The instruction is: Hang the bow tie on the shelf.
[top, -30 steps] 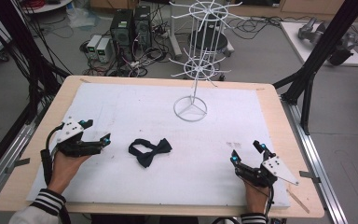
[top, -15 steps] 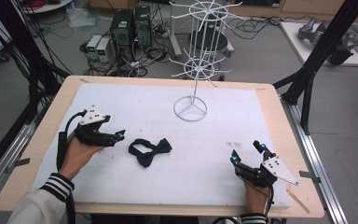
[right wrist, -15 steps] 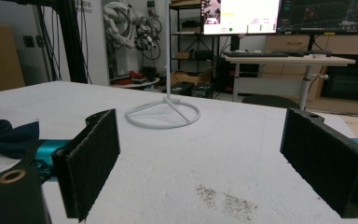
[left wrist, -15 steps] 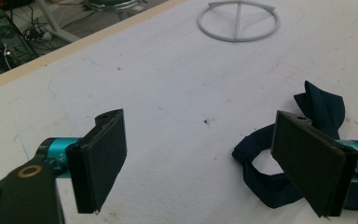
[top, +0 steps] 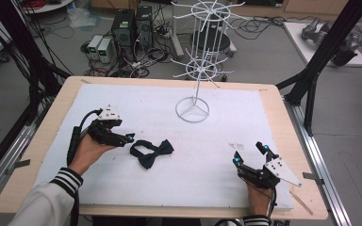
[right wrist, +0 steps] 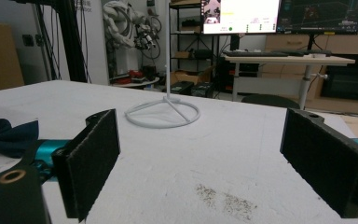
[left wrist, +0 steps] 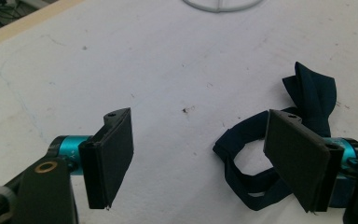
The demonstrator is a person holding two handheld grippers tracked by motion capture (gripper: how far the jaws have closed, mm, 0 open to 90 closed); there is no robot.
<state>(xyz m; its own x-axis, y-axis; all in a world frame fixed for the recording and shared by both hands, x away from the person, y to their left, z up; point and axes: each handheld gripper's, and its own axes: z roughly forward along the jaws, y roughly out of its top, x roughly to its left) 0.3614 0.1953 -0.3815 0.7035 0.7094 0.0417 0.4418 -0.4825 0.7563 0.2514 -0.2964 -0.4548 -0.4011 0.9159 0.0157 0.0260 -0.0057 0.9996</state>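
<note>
The left gripper (top: 128, 139) is held at the centre left of the high view, its jaws parted and having just been closing, with nothing pressed between the pads. The right gripper (top: 250, 154) is held at the lower right, jaws spread wide. A striped sleeve (top: 63, 181) is seen at the lower left.

You get even, bright overhead light on the white foam table cover (top: 122, 101), with only faint, soft shadows. Your high view is slightly soft; the left gripper view looks grainy, and the right one blurs its bright background screens (right wrist: 242, 16).
</note>
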